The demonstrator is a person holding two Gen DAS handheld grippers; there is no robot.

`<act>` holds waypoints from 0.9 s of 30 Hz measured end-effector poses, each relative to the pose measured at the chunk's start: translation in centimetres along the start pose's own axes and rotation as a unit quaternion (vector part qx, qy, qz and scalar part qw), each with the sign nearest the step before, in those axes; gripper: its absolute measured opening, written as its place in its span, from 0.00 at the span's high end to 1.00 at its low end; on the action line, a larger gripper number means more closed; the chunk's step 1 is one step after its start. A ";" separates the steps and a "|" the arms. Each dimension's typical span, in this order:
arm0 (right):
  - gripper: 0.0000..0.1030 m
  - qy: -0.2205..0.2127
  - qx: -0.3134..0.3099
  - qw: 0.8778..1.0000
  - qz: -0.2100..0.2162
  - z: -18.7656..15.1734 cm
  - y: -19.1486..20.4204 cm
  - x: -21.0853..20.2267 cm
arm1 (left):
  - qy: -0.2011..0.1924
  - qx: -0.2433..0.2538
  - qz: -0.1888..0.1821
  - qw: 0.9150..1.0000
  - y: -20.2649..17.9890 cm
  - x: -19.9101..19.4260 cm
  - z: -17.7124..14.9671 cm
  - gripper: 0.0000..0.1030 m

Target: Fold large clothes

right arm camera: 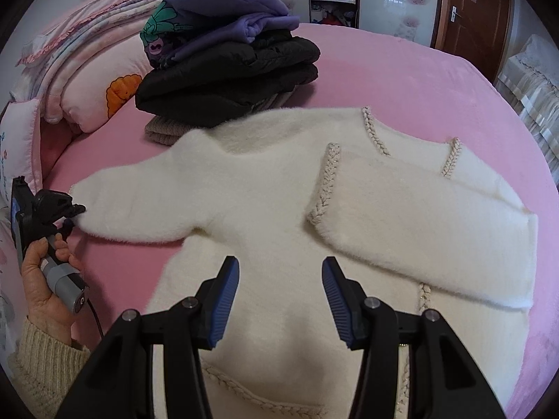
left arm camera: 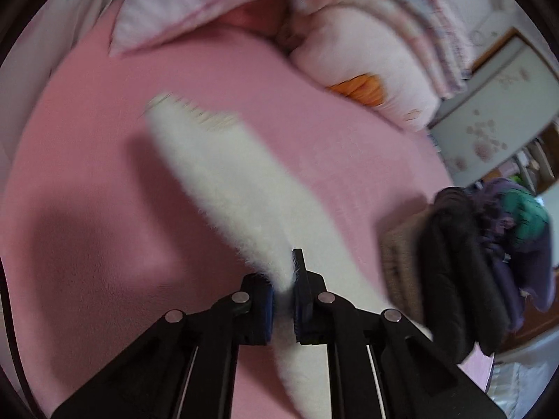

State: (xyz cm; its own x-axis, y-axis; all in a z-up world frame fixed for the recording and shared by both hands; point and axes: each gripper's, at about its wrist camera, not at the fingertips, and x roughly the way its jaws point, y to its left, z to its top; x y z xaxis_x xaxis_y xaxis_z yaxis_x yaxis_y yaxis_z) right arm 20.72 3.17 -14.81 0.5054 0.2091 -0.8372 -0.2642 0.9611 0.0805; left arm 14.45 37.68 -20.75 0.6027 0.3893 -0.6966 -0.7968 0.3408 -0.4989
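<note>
On the pink bed [right arm camera: 401, 80] a fluffy white cardigan [right arm camera: 279, 188] with braided trim lies spread flat, one sleeve [right arm camera: 419, 216] folded across its front. The left gripper [left arm camera: 284, 293], held in a hand [right arm camera: 45, 279] in a knitted cuff, has its jaws clamped on the end of the other sleeve [left arm camera: 223, 181]. The right gripper [right arm camera: 281, 307] hangs over the cardigan's body, jaws apart and empty. Beyond the collar sits a stack of folded clothes [right arm camera: 227, 70], touching the cardigan's edge, with pink bedding [right arm camera: 87, 80] beside it.
</note>
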 end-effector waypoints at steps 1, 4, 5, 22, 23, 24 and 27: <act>0.52 -0.004 0.002 1.000 0.000 0.0 -0.4 -0.4 | -0.009 0.013 -0.013 1.000 -1.2 -1.1 -0.2 0.94; 0.52 -0.016 0.012 1.000 0.002 -0.1 -1.7 -1.5 | -0.036 0.078 -0.079 0.993 -6.4 -5.2 -1.7 0.94; 0.52 -0.021 0.018 1.000 0.001 -0.2 -2.3 -2.1 | -0.040 0.096 -0.100 0.990 -7.7 -6.4 -2.3 0.94; 0.52 -0.020 0.185 0.978 -0.088 -7.6 -20.4 -6.4 | 0.211 0.543 -0.252 0.773 -24.1 -7.0 -34.1 0.71; 0.52 -0.018 0.191 0.977 -0.093 -8.0 -21.1 -6.3 | 0.218 0.544 -0.250 0.770 -23.7 -6.8 -34.7 0.70; 0.52 -0.017 0.196 0.976 -0.096 -8.5 -21.7 -6.3 | 0.226 0.544 -0.252 0.767 -23.4 -6.8 -35.1 0.69; 0.52 -0.012 0.203 0.974 -0.098 -9.1 -22.6 -6.0 | 0.232 0.542 -0.266 0.763 -23.0 -7.6 -35.1 0.59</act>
State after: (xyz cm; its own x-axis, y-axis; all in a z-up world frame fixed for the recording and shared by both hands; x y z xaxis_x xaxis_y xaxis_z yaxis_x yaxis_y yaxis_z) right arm 16.22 -21.49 -16.48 0.5345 0.0132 -0.8451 0.1837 0.9742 0.1313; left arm 26.65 -3.16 -22.13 0.5471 -0.3103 -0.7775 0.2106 0.9499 -0.2309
